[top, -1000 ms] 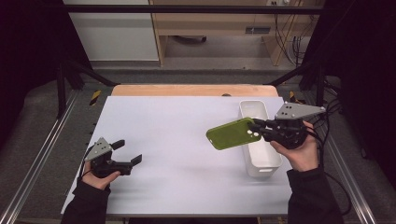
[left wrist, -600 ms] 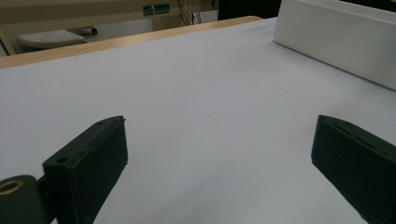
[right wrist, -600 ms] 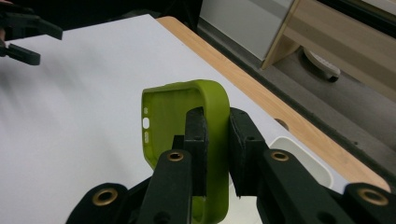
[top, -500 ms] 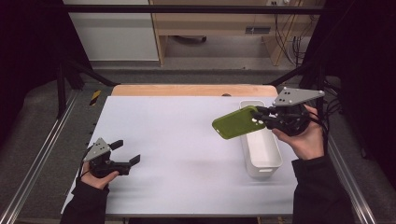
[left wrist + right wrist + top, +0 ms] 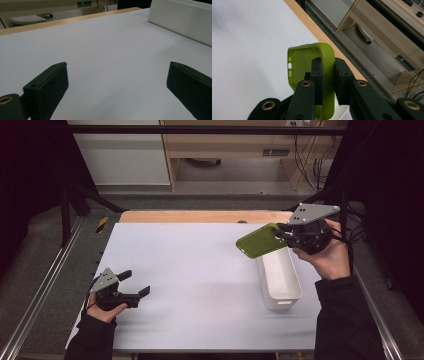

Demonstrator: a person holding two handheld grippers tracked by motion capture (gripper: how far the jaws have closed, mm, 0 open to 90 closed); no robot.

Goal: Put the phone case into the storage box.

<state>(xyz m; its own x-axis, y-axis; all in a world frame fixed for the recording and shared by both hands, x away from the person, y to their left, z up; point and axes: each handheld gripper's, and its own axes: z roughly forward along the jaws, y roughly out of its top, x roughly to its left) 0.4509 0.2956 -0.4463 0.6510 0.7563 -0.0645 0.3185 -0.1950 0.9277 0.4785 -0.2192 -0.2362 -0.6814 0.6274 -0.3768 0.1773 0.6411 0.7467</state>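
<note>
One green phone case [image 5: 260, 241], one white rectangular bin [image 5: 280, 280], one white counter [image 5: 190, 270], and two handheld tools: left tool [image 5: 136, 284], right tool [image 5: 281, 233].

White bin [image 5: 180, 21] cut off by frame; phone case [image 5: 322, 75] lower end behind jaws.

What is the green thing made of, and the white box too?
The green phone case looks like soft matte silicone or rubber: thin walls, rounded corners, no shine. The white box seems hard plastic, with smooth, even walls and a moulded rim, though I can't be sure.
</note>
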